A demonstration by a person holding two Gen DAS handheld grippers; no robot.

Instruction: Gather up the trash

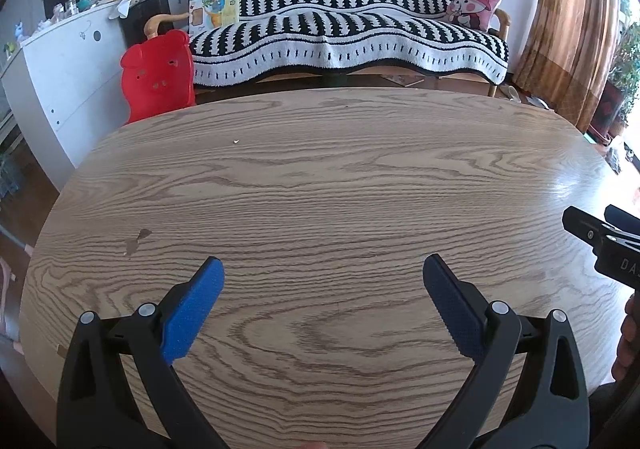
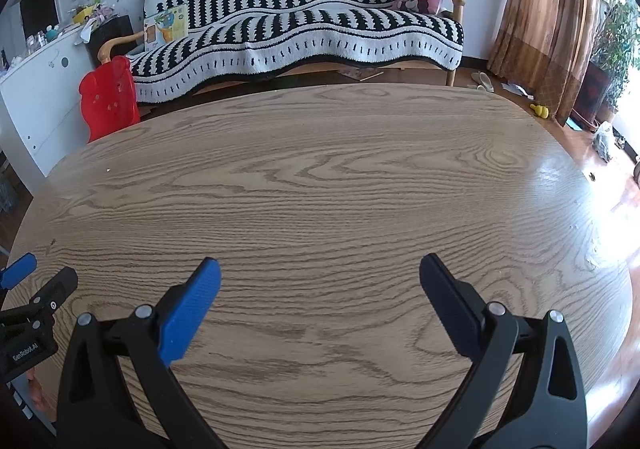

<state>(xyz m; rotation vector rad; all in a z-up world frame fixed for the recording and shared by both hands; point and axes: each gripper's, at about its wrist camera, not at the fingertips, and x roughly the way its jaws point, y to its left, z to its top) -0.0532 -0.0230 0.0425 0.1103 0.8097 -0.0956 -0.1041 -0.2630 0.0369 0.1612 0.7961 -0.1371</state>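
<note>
Counter nearly bare, jaws empty.
Both the left gripper (image 1: 323,275) and right gripper (image 2: 320,275) hovered with jaws spread over the counter (image 1: 320,177); only a white crumb (image 1: 236,142) remained far-left, no bin in view.

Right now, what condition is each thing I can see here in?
left gripper: open, holding nothing, above the table
right gripper: open, holding nothing
wooden table: bare except a tiny white crumb
red chair: upright beside the sofa
sofa: draped with a striped cover
</note>
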